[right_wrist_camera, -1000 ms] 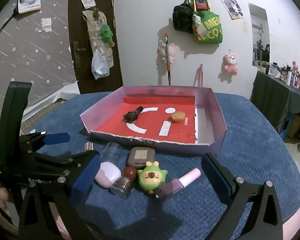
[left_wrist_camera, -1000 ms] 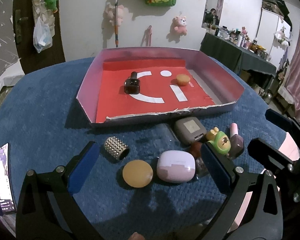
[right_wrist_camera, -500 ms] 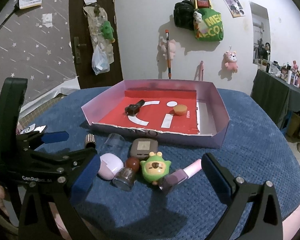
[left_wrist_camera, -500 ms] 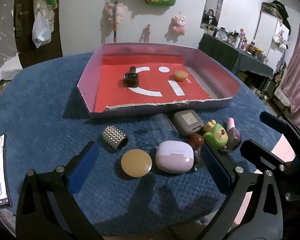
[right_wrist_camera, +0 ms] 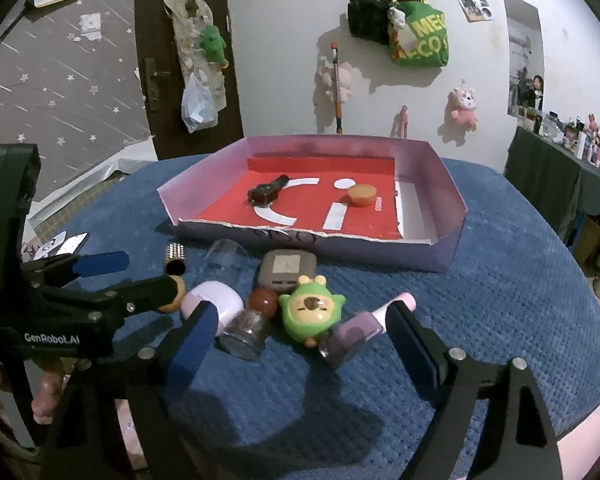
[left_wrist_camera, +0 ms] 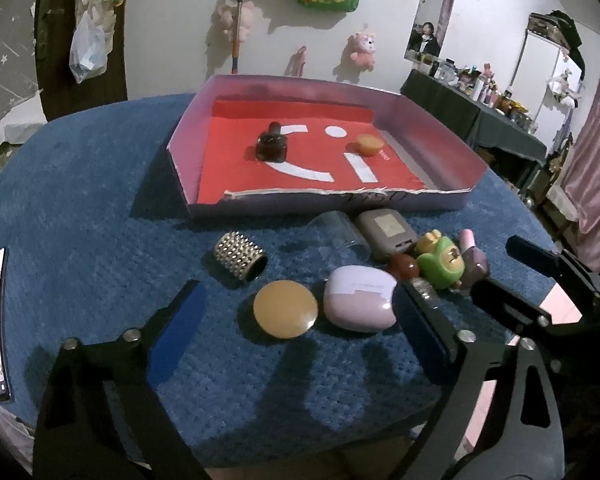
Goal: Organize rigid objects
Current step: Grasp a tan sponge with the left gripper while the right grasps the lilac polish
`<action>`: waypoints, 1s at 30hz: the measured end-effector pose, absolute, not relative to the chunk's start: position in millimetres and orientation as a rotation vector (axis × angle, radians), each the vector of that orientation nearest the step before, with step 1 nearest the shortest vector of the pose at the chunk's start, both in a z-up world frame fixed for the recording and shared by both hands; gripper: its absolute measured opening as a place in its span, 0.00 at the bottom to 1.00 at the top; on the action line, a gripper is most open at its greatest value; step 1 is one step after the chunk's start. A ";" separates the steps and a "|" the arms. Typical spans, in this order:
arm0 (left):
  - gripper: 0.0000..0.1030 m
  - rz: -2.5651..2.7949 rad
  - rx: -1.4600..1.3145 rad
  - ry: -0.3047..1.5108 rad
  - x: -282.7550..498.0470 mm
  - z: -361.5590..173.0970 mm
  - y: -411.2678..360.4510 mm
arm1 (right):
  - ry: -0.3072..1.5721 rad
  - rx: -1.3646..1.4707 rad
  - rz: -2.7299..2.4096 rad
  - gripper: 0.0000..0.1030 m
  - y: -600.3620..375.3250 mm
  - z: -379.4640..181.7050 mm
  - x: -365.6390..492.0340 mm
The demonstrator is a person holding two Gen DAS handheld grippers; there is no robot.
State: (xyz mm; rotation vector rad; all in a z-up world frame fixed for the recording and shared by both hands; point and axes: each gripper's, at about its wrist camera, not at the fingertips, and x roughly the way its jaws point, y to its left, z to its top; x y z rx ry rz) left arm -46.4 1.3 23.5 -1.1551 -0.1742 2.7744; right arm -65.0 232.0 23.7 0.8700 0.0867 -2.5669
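Both my grippers have come down closer to the clutter over the last second, jaws apart and holding nothing: left gripper [left_wrist_camera: 296, 320] frames the near items, right gripper [right_wrist_camera: 300, 332] the ones to its right. So a pick is near, I judge. Across the blue table [left_wrist_camera: 80, 220], the far tray [left_wrist_camera: 432, 136] already holds a dark bottle [left_wrist_camera: 271, 147] and an orange cap [left_wrist_camera: 370, 145]. Near its front wall wait the lilac case [left_wrist_camera: 360, 300], tan disc [left_wrist_camera: 286, 309], green toy [right_wrist_camera: 312, 310], studded tube [left_wrist_camera: 240, 256] and nail polish [right_wrist_camera: 364, 326].
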 end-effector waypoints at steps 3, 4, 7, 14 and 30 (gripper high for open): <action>0.80 2.774 -1.180 -0.185 -48.7 17.3 -3.0 | 0.089 0.891 -2.584 0.83 235.0 20.2 -67.7; 0.78 2.771 -1.192 -0.187 -49.4 15.0 -4.3 | 0.094 0.901 -2.593 0.82 236.4 18.0 -68.7; 0.74 2.760 -1.226 -0.204 -51.7 7.0 -8.8 | 0.104 0.925 -2.613 0.80 240.5 12.4 -70.6; 0.73 2.767 -1.245 -0.216 -52.6 -1.1 -15.3 | 0.094 1.014 -2.648 0.79 251.4 -3.2 -79.9; 0.67 2.779 -1.262 -0.194 -51.3 -5.7 -15.9 | -0.038 1.039 -2.741 0.76 281.5 -12.9 -62.9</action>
